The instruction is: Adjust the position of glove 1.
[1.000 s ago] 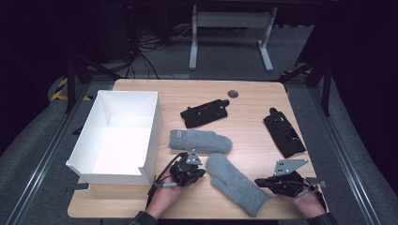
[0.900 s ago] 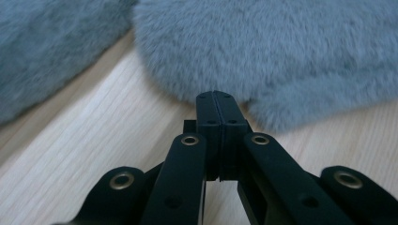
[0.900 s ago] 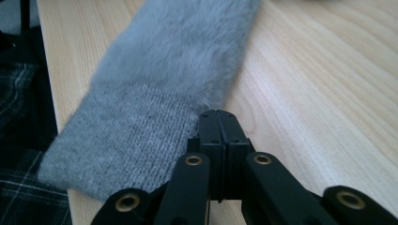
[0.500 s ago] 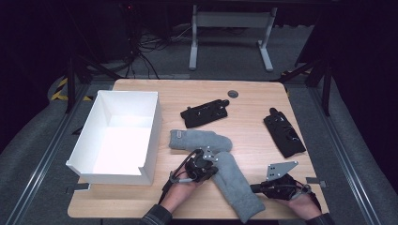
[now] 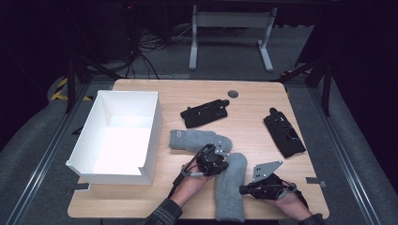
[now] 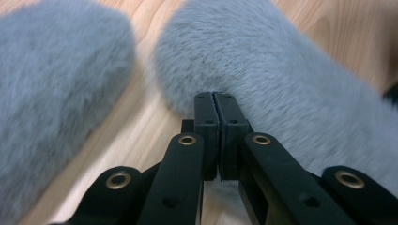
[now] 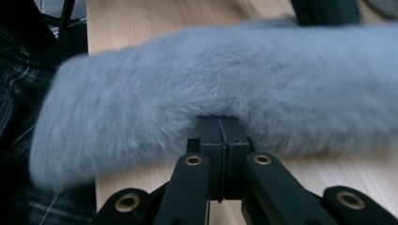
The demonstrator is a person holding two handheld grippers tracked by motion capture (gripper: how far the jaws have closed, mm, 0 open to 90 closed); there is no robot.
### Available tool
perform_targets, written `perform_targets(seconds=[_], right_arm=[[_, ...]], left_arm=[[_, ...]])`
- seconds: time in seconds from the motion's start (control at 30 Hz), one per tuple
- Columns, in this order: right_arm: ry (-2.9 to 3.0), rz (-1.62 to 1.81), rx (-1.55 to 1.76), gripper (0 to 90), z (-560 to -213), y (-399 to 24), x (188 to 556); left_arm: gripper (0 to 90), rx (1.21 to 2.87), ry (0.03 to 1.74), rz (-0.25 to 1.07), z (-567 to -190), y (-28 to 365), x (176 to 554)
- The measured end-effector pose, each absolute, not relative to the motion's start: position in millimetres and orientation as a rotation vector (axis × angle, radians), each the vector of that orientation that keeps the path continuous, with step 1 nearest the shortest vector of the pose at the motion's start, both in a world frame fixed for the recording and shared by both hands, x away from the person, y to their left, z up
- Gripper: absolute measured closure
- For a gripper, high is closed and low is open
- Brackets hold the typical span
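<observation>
Dark room, grey carpet, cables and a metal stand behind a wooden bench (image 5: pixel 253 98).

Item: near mitten (image 5: pixel 230 187), grey fleece, flat at the bench's front edge between my two hands. Its long axis runs from front edge to bench middle, rounded tip away from me, cuff at the edge.

Item: far mitten (image 5: pixel 197 139), same fleece, lying crosswise just beyond the near one's tip, the two close or touching.

Item: left tongs (image 5: pixel 220 159), clenched on the near mitten's upper left edge; in the left gripper view the jaws meet with fleece pinched at their tips.

Item: right tongs (image 5: pixel 243 190), clenched on the same mitten's right edge, lower down toward the cuff; the right gripper view has the jaws pressed together into the fleece.

Item: white box (image 5: pixel 94 161), open, well left of the mittens, nearer my left hand.

Items: two black gloves (image 5: pixel 205 112) (image 5: pixel 283 133), farther back, untouched.

Judgement: with both tongs on one mitten, any carry goes leftward, across its long axis, left hand leading.
</observation>
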State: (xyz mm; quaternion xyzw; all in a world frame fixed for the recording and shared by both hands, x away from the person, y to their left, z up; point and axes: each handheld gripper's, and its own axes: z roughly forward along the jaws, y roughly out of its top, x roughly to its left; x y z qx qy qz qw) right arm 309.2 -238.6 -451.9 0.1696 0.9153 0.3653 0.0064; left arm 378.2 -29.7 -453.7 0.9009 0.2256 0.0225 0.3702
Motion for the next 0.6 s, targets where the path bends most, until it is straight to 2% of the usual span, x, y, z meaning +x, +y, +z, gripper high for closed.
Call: perform_targets(seconds=[0.6], right_arm=[[2.873, 1.182, 0.442, 90.0, -457, -182, 320]], left_arm=[[89.4, 2.314, 0.561, 0.034, -450, -31, 383]])
